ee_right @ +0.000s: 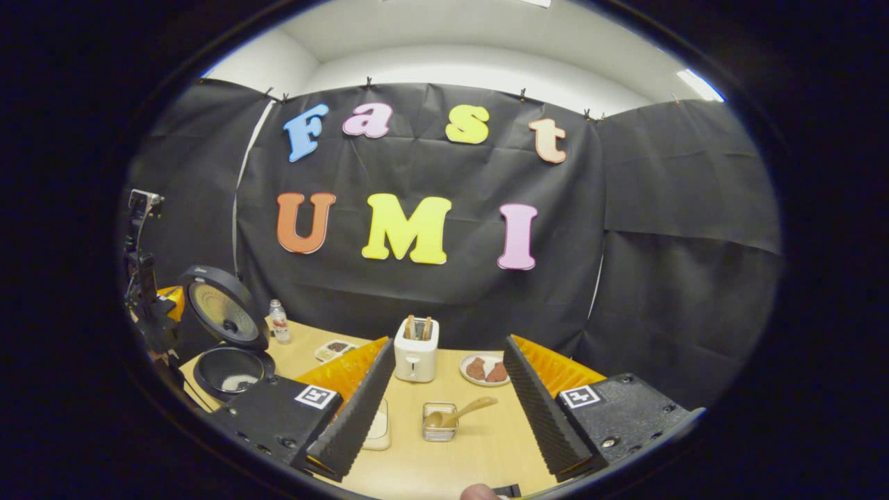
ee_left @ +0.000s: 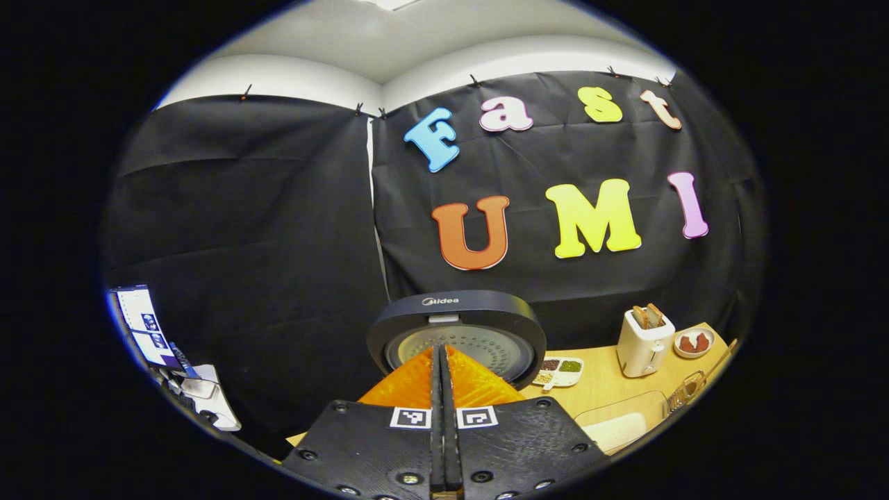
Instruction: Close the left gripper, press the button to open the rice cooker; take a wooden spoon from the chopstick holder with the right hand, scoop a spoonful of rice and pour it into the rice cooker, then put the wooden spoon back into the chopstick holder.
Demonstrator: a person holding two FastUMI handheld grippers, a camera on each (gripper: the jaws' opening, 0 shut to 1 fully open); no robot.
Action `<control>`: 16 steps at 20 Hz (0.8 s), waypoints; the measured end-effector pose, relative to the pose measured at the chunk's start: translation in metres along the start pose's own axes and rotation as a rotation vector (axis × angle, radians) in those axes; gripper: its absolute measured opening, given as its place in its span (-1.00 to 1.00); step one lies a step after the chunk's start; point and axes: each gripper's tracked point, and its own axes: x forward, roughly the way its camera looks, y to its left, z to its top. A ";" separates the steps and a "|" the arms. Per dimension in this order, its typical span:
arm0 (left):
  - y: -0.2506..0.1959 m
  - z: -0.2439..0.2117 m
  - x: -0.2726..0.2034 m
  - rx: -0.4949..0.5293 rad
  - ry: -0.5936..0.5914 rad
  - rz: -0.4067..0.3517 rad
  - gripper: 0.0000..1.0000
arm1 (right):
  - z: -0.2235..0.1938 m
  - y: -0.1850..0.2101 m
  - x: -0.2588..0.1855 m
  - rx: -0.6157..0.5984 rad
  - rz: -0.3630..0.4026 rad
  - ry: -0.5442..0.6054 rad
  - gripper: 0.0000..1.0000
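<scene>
While the rice cooker (ee_right: 229,347) stands open at the table's (ee_right: 479,430) left end, its round lid (ee_left: 456,337) tilted up and a little rice at the bottom of its pot, the left gripper (ee_left: 442,361) sits just in front of that lid with its fingers pressed together on nothing. Mid-table, the toaster (ee_right: 416,349) holds two slices. Spread wide and empty, the right gripper (ee_right: 448,389) frames the small clear chopstick holder (ee_right: 439,421), where the wooden spoon (ee_right: 460,412) leans, handle up to the right.
</scene>
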 end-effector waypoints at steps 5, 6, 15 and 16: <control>-0.019 0.028 -0.026 -0.017 -0.060 -0.108 -0.02 | -0.008 -0.003 0.001 0.011 -0.002 0.009 1.00; -0.018 0.031 -0.031 -0.004 -0.076 -0.108 0.29 | -0.010 -0.004 0.001 0.014 0.001 0.009 1.00; -0.025 0.034 -0.057 0.034 -0.063 -0.145 0.92 | -0.014 -0.012 0.008 0.075 -0.009 -0.018 1.00; -0.023 0.037 -0.057 0.031 -0.070 -0.144 0.92 | -0.018 -0.013 0.011 0.085 -0.011 -0.016 1.00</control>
